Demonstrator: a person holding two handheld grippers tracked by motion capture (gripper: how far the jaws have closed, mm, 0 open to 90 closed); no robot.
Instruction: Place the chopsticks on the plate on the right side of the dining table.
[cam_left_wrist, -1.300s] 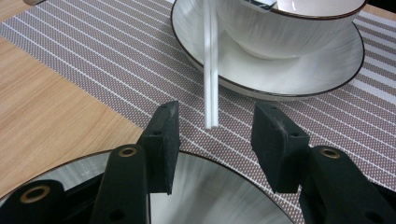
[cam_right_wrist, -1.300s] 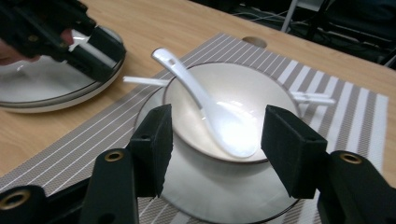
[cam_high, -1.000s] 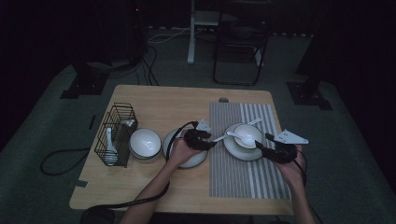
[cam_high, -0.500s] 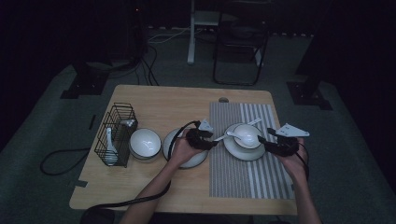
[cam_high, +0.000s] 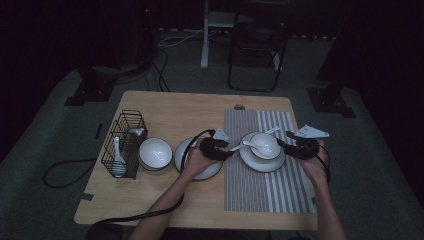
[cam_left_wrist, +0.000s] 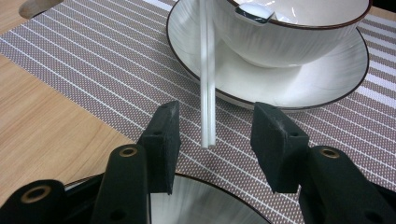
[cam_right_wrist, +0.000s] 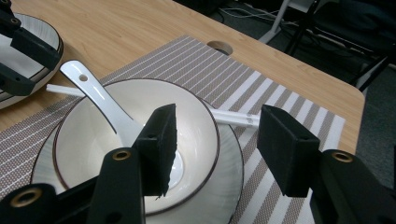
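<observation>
High view: the wooden table fills the centre of the frame, with a striped placemat on its right half. A black wire basket stands at the table's left edge, holding a white spoon; just right of it sit an empty white bowl and a plate. On the placemat, right of centre, a second plate carries a bowl, and a white spoon leans on that bowl's rim with its handle pointing left. A thin clear stick lies across this bowl, its end overhanging the placemat. The left gripper sits over the bare plate, jaws parted on either side of the stick's end, pads not touching it. The right gripper is at the right of the bowl, jaws apart and just closing somewhat, nothing pressed between them.
</observation>
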